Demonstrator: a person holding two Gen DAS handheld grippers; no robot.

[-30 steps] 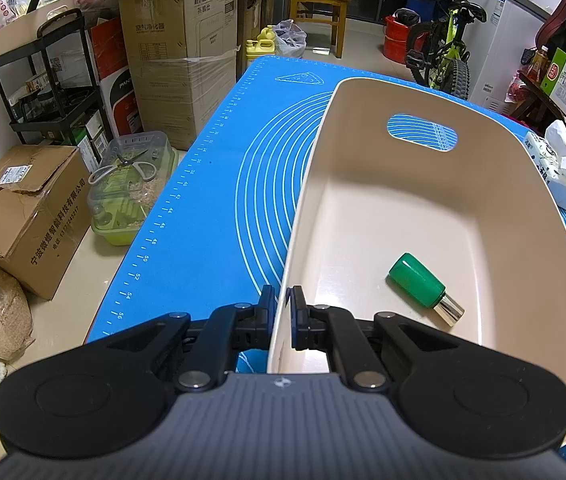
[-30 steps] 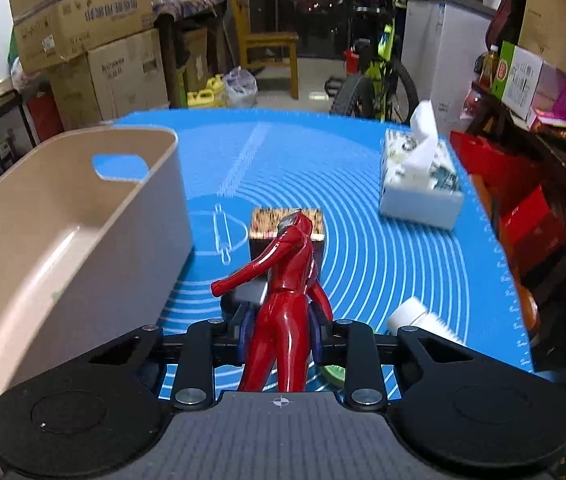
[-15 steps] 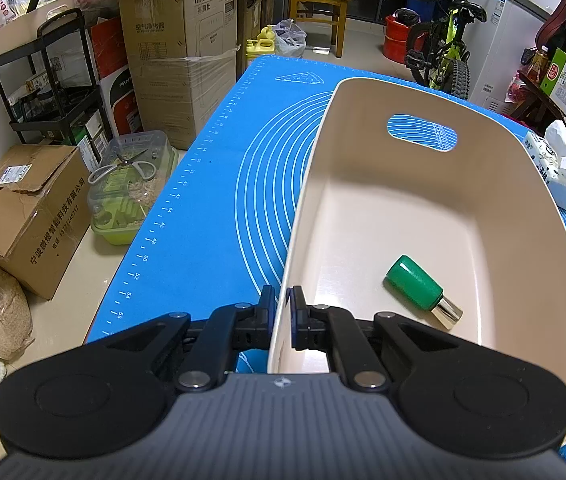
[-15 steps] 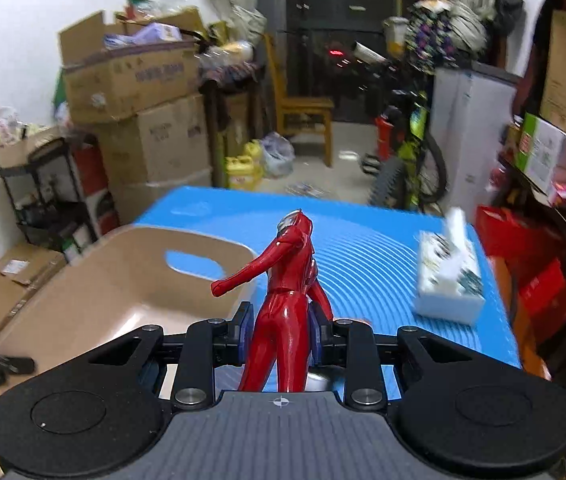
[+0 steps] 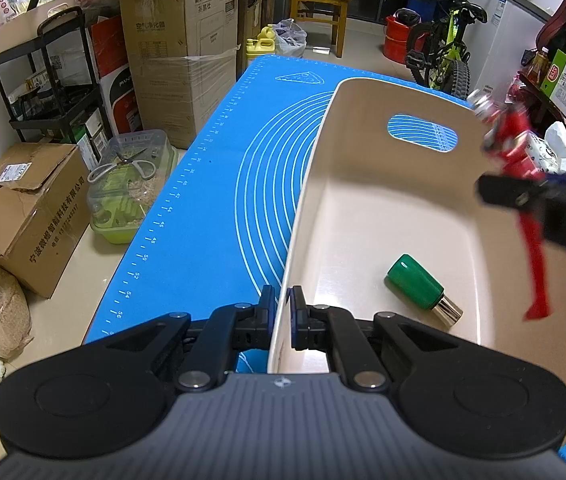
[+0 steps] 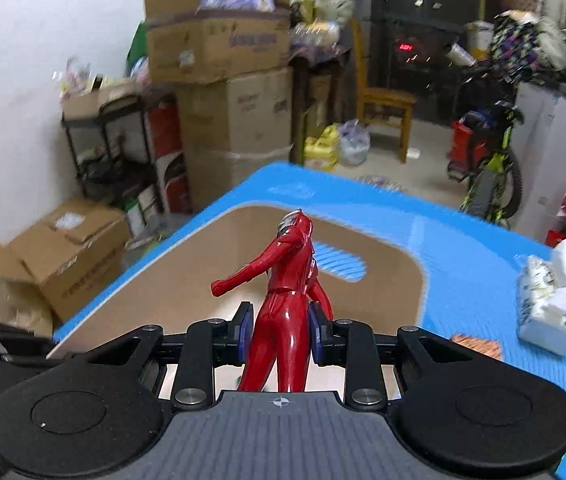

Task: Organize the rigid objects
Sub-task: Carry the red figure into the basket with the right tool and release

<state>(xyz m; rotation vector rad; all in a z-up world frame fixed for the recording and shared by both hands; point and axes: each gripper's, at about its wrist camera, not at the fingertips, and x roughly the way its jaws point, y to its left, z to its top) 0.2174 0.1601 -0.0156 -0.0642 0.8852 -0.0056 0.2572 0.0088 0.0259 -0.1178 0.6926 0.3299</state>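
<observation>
My left gripper is shut on the near left rim of the beige bin, one finger on each side of the wall. A green bottle with a metal neck lies on the bin floor. My right gripper is shut on a red toy figure, held at its waist, above the bin. From the left wrist view the red figure and the right gripper hang over the bin's right rim.
The bin stands on a blue mat. A tissue box and a small patterned box sit on the mat to the right. Cardboard boxes, a black rack and a bicycle surround the table.
My right gripper carried the red figure up and leftward, from over the mat to over the bin; it now shows in the left wrist view. The left gripper kept still on the rim.
</observation>
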